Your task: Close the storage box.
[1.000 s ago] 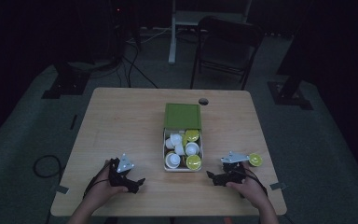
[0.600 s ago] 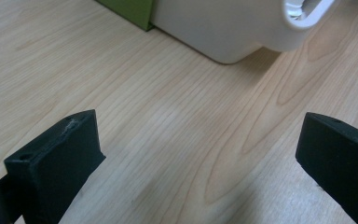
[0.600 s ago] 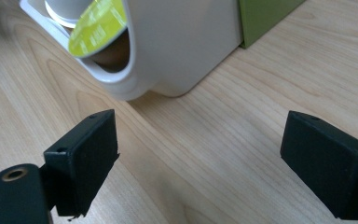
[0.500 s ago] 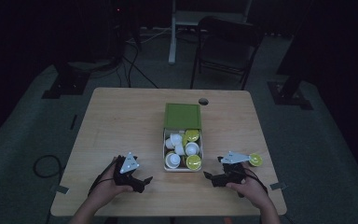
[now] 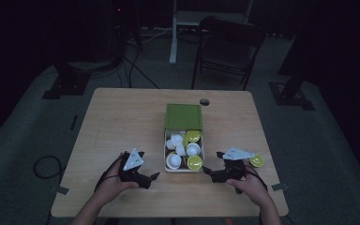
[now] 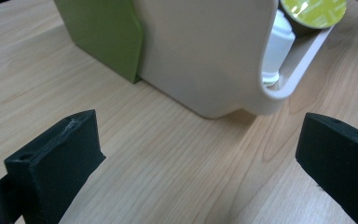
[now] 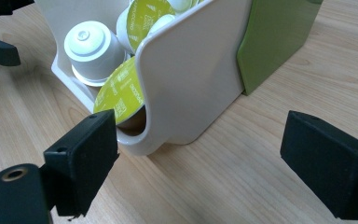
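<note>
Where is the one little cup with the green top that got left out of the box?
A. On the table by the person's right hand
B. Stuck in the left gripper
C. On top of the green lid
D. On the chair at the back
A: the lone green-topped cup lies on the table just beside the right gripper, outside the box.

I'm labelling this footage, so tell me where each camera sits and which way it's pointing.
High view: above the near table edge, looking forward and down on the table; forearms, left gripper and right gripper show.
Left gripper view: on the left gripper, facing the capsule box; open jaws show.
Right gripper view: on the right gripper, facing the box's other side; open jaws show.
All three share the capsule box.
</note>
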`<state>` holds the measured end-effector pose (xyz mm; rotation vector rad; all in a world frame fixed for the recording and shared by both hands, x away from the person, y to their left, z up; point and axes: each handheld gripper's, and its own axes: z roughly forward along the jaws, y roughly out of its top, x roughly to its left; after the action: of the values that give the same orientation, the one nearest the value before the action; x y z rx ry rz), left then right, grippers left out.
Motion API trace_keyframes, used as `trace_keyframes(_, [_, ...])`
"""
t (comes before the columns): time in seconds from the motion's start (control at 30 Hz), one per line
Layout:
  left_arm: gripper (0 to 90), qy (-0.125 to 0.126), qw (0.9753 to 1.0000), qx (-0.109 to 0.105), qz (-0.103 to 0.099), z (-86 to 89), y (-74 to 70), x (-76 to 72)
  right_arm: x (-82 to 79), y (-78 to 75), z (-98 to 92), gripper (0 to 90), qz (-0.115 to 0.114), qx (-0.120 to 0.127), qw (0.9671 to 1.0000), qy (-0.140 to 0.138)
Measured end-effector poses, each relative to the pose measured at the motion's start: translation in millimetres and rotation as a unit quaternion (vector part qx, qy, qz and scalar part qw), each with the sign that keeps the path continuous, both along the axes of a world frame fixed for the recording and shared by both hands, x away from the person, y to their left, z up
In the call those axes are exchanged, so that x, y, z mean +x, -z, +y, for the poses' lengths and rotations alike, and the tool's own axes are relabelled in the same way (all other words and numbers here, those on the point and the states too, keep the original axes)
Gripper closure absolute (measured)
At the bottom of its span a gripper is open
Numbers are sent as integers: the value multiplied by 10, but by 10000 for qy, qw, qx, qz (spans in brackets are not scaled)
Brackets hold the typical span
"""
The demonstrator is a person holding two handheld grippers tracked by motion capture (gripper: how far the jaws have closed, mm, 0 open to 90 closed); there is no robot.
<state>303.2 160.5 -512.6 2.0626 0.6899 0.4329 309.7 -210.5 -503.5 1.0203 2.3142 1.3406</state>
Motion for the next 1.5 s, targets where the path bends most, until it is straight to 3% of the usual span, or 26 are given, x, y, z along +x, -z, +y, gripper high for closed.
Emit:
trace_keyframes(0.67, [15, 61, 9996, -131, -238, -183, -148, 212, 108, 1, 21, 107, 55, 131, 9998, 111])
trace_keyframes(0.9, [15, 38, 9994, -266, -210, -215, -153, 311, 152, 22, -3, 107, 122, 232, 9995, 165])
trace_keyframes(1.5, [15, -41, 9995, -232, -192, -199, -165, 420, 216, 5, 37, 107, 157, 173, 9996, 142])
